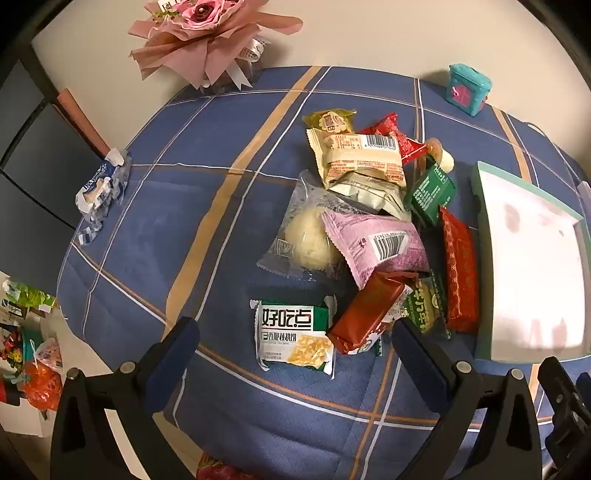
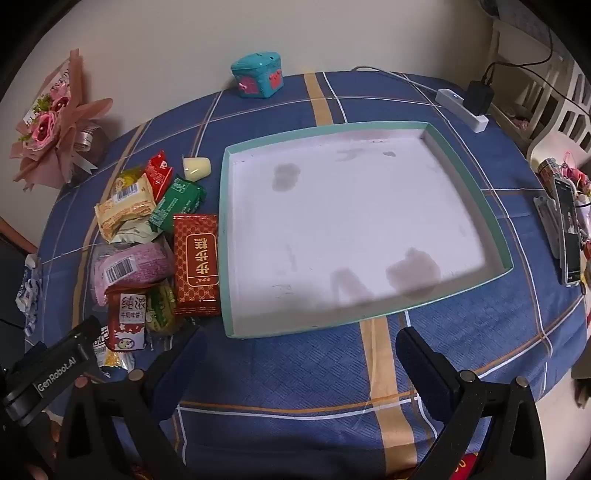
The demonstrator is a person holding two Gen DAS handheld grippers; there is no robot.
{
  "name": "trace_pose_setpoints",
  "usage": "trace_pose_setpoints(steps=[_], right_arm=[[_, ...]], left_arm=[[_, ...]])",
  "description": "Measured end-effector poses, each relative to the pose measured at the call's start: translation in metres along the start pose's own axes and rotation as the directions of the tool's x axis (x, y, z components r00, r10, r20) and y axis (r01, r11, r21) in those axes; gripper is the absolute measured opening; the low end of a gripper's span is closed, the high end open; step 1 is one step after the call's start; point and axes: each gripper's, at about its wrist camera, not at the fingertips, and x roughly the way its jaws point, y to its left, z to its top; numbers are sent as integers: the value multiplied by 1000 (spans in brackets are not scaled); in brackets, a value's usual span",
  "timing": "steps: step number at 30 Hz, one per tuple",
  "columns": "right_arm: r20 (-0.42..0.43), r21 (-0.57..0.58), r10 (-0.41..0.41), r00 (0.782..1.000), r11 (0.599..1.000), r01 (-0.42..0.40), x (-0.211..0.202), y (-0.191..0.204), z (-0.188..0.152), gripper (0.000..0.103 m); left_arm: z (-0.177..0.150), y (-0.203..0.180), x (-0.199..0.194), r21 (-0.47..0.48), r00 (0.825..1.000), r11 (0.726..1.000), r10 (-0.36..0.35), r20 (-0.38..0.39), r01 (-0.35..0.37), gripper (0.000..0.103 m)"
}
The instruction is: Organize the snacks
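Observation:
A pile of wrapped snacks lies on the blue plaid tablecloth (image 1: 155, 229): a green-and-white cracker packet (image 1: 293, 338), a red packet (image 1: 365, 314), a pink packet (image 1: 376, 247), a clear-wrapped bun (image 1: 306, 236) and a beige packet (image 1: 362, 155). My left gripper (image 1: 295, 343) is open and empty, hovering over the cracker packet. A shallow teal-rimmed white tray (image 2: 469, 195) sits empty to the right of the pile. My right gripper (image 2: 301, 350) is open and empty in front of the tray's near edge. A red flat packet (image 2: 195, 258) lies against the tray's left wall.
A pink bouquet (image 1: 207, 33) and a teal box (image 1: 469, 88) stand at the table's far edge. A crumpled blue-white wrapper (image 1: 99, 188) lies at the left edge. A power strip (image 2: 461, 107) and a phone (image 2: 569, 236) lie at the right.

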Motion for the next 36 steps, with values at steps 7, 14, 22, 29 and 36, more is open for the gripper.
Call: trace_pose_setpoints(steps=[7,14,22,29,36], right_arm=[[-4,11,-15,1000,1000,15,-4,3,1,103],[-3,-5,-12,1000,1000,11,1,-1,1,103],[-6,-6,-19,1000,1000,19,3,-1,1,103],[-11,-14,-20,1000,1000,20,2,-1,0,103],[-17,-16,-22,1000,1000,22,4,-1,0,103]], left_arm=[[3,-4,-3,8,1000,1000,11,2,-11,103],[6,-2,-11,18,1000,1000,-5,20,4,103],[4,-2,-10,20,1000,1000,-4,21,4,103],[3,-2,-8,22,1000,1000,3,19,-3,103],[2,-2,-6,24,1000,1000,4,15,-5,103]])
